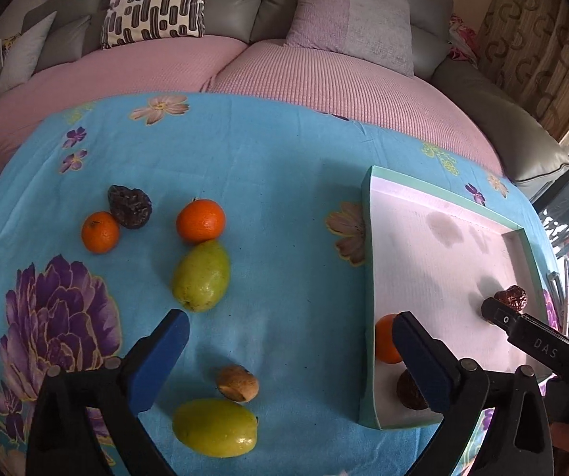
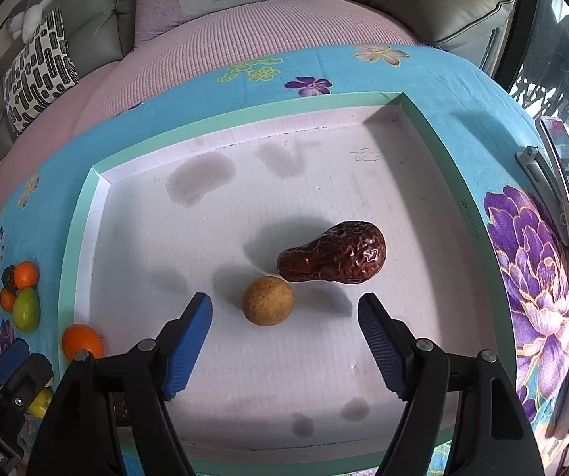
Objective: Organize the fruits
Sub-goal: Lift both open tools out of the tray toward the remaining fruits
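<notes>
Fruits: a date [image 2: 334, 254], longan [image 2: 268, 300] and orange [image 2: 82, 342] in the tray [image 2: 459, 182]; six remain on the cloth [image 1: 284, 198]; both grippers' jaws apart.

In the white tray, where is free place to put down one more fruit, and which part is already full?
The tray is bare along its far wall and in its far corners, beyond the red date. The middle is taken by that date and the round brown fruit. The near left corner is crowded: an orange and a dark fruit lie there.
</notes>
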Demonstrator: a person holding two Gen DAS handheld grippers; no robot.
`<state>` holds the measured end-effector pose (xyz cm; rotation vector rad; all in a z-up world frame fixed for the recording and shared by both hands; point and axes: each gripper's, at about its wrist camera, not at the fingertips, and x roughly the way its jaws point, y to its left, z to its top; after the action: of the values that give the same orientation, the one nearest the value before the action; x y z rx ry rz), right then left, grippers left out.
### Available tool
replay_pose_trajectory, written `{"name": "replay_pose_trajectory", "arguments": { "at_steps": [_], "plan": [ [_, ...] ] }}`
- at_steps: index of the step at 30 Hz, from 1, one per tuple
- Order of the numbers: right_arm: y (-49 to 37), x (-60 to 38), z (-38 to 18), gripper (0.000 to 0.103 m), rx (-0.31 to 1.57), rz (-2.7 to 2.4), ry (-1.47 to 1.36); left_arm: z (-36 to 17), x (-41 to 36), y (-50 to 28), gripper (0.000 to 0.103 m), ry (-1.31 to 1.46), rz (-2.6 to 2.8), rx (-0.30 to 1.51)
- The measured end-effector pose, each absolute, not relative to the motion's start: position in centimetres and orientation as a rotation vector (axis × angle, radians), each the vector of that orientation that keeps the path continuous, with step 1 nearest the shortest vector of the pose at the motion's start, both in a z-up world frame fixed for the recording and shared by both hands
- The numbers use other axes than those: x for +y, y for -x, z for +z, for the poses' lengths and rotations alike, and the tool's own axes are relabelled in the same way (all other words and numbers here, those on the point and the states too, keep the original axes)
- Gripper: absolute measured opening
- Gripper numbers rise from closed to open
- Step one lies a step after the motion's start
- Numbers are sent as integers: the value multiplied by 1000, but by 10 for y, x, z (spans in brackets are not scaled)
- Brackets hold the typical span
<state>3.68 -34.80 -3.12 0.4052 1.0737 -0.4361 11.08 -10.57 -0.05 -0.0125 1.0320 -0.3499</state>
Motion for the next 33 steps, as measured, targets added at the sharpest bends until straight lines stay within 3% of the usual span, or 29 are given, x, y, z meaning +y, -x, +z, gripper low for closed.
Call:
{"name": "replay_pose_trajectory", "arguments": {
  "at_steps": [23,33],
  "plan": [
    [-50,-311,-14,91,961,-367,-263,9,-73,-125,103,-8,-139,1027],
    [-59,-281,-1,91,891,-285,-159,14,-10,-139,103,56,-46,931]
  ]
}}
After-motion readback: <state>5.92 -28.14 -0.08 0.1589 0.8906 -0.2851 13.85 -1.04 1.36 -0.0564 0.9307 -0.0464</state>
